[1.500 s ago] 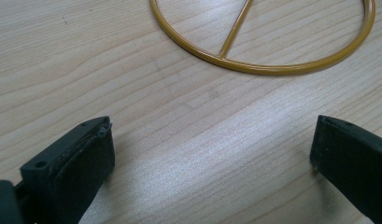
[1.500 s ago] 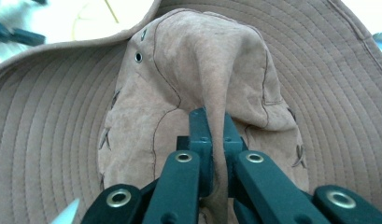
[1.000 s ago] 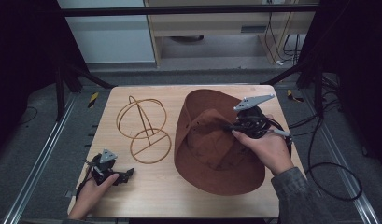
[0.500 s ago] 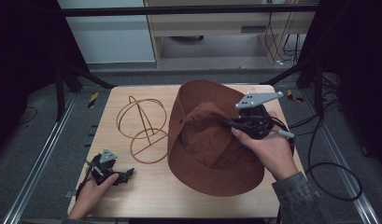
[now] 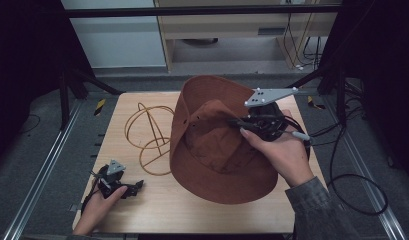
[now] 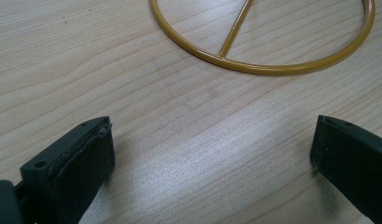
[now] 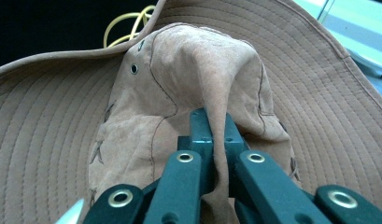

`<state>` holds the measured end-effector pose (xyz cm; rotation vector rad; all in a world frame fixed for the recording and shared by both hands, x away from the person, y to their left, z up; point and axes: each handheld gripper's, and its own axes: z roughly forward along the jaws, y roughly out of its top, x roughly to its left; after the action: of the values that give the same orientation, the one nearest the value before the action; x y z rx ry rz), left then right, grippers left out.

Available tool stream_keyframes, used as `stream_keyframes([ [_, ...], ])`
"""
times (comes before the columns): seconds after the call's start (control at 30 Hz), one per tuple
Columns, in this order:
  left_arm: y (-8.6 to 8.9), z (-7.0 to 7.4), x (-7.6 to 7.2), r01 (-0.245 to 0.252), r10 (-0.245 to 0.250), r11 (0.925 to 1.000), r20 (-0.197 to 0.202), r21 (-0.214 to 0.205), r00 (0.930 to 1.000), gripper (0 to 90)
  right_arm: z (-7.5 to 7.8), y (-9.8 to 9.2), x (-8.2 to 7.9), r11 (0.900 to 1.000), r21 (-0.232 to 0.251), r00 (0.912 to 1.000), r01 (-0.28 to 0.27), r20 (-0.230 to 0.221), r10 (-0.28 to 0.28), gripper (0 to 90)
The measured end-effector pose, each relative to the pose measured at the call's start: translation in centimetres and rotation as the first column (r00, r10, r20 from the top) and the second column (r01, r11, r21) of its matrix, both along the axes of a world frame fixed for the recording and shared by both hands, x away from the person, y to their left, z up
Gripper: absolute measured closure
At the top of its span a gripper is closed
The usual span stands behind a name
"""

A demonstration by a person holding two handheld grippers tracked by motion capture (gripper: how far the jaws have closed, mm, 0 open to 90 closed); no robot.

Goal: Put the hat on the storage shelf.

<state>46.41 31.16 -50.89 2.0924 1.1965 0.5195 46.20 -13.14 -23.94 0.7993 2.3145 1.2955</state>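
Observation:
A brown wide-brimmed hat hangs tilted above the table's right half, its far brim raised. My right gripper is shut on a fold of the hat's crown, the cloth pinched between its jaws. A yellow wire hat stand stands left of the hat, its round base ring flat on the wood. My left gripper rests low at the table's front left, open, with bare wood between its pads.
The wooden table has dark metal frame rails on both sides. A black cable trails off the right edge. Cabinets stand behind the table.
My right gripper has lifted the hat off the table and carried it left toward the wire stand, tilting its brim up. The left gripper has stayed put.

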Motion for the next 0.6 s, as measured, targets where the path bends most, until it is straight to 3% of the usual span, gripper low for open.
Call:
stream_keyframes([
  [0.6, 0.0, 0.0, 0.0, 0.002, -0.003, 1.0, 0.002, 0.005, 1.0, 0.0, 2.6, 4.4, 2.3, 0.9995, 0.025, 0.9991, -0.021, 0.038, 0.02, 89.0],
])
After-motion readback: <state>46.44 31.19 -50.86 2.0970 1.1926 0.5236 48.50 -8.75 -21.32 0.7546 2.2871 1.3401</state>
